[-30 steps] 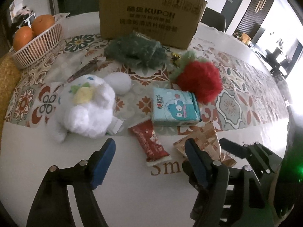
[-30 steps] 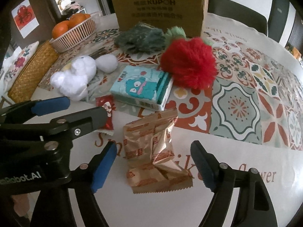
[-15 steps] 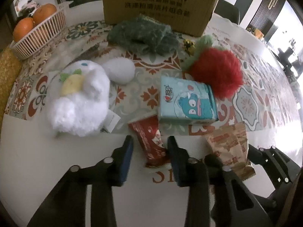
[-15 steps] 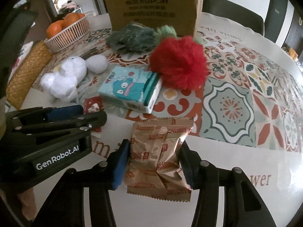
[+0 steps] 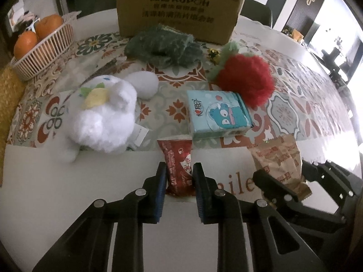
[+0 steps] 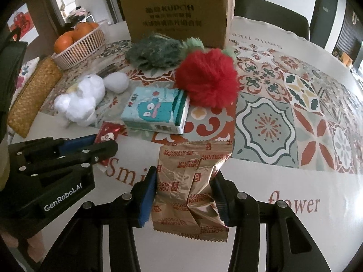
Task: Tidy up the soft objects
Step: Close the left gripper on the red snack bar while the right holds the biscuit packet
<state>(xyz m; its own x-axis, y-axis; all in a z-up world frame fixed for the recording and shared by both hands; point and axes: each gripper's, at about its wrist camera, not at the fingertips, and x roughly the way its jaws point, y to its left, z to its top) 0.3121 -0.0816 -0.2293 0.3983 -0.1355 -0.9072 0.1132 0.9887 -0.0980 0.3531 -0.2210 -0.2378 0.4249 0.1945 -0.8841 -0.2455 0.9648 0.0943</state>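
My left gripper [image 5: 179, 172] is shut on a red snack packet [image 5: 178, 163] near the table's front edge. My right gripper [image 6: 185, 176] is shut on a gold biscuit packet [image 6: 192, 181], also seen at the right of the left wrist view [image 5: 279, 161]. Behind them lie a white plush toy [image 5: 102, 117], a blue tissue pack [image 5: 217, 115], a red fluffy strawberry plush [image 5: 247, 79] and a dark green fuzzy cloth [image 5: 163, 45]. A cardboard box [image 5: 179, 6] stands at the back.
A white basket of oranges [image 5: 43, 45] stands at the back left beside a woven yellow mat [image 5: 9, 99]. The patterned tablecloth [image 6: 283, 113] stretches to the right. A chair [image 6: 272, 15] stands behind the table.
Both grippers moved forward and closed: the left onto the red snack packet, the right onto the gold biscuit packet.
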